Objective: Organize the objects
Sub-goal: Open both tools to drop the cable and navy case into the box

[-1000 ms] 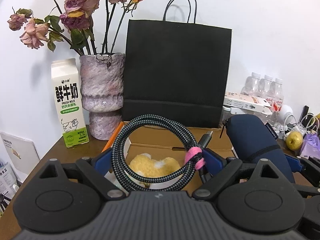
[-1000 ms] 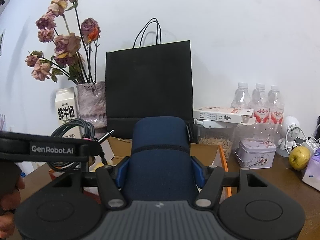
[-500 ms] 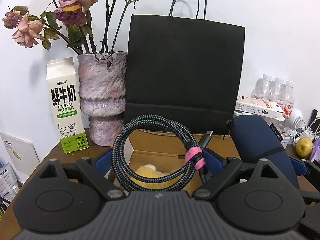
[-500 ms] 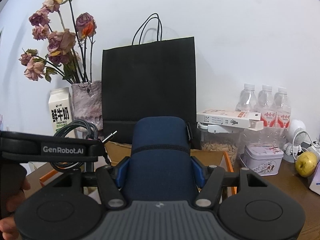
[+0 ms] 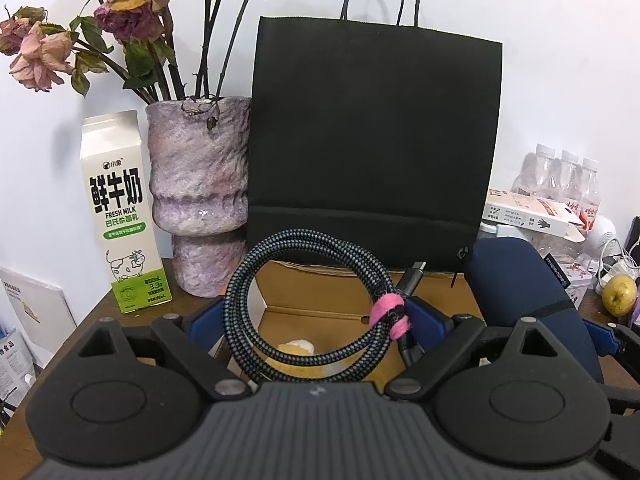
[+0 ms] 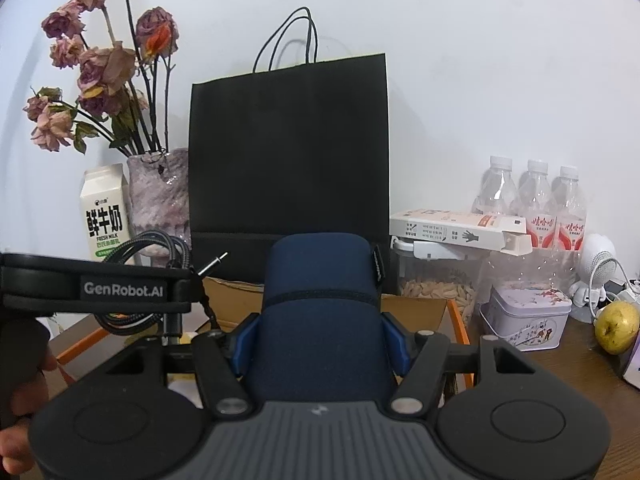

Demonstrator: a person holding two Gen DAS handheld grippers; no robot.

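Both grippers loaded, held above an open cardboard box in front of a black paper bag.

The left gripper (image 5: 316,320) has its jaws clenched on a coiled braided cable (image 5: 308,308) bound with a pink tie (image 5: 390,316), its plug pointing up to the right. The right gripper (image 6: 320,336) has its jaws clamped on a dark blue pouch (image 6: 320,300) that stands upright between them. Just below both lies the cardboard box (image 5: 340,312), with something yellow (image 5: 296,350) inside. Behind the box stands the black paper bag (image 5: 372,140); left of it are a vase of dried roses (image 5: 198,192) and a milk carton (image 5: 120,212). On the tabletop (image 6: 580,364) to the right are a tin (image 6: 526,316), a pear (image 6: 616,326) and water bottles (image 6: 536,196).
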